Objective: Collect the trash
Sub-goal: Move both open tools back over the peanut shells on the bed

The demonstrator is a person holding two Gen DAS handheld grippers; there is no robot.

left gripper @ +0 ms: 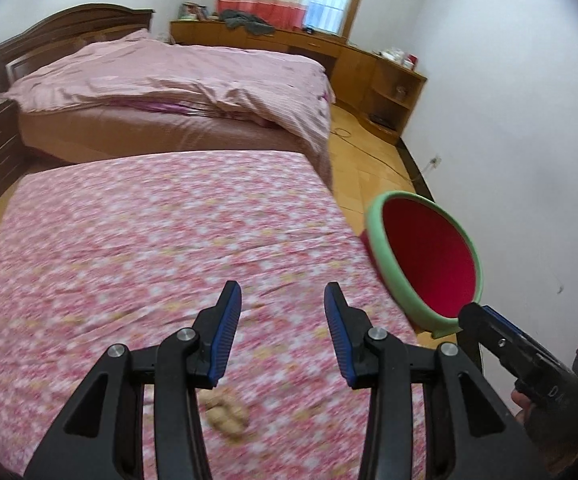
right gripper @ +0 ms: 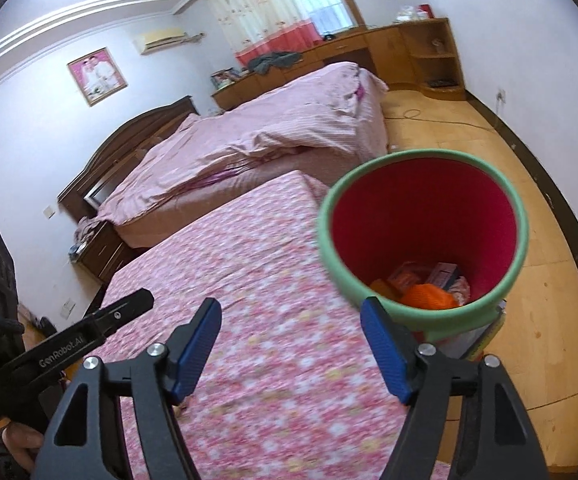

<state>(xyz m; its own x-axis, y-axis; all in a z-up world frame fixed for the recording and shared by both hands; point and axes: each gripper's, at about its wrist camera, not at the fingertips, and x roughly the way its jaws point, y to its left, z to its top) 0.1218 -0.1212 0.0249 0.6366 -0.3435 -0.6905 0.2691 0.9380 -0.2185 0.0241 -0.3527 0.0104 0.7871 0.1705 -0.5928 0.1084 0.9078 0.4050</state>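
A crumpled tan scrap lies on the pink floral table, under the left gripper, whose jaws gape wide with nothing between them. The right gripper is equally wide and empty. Just beside the table's right edge stands a green-rimmed red bin holding orange and boxed wrappers. A pink bed lies beyond.
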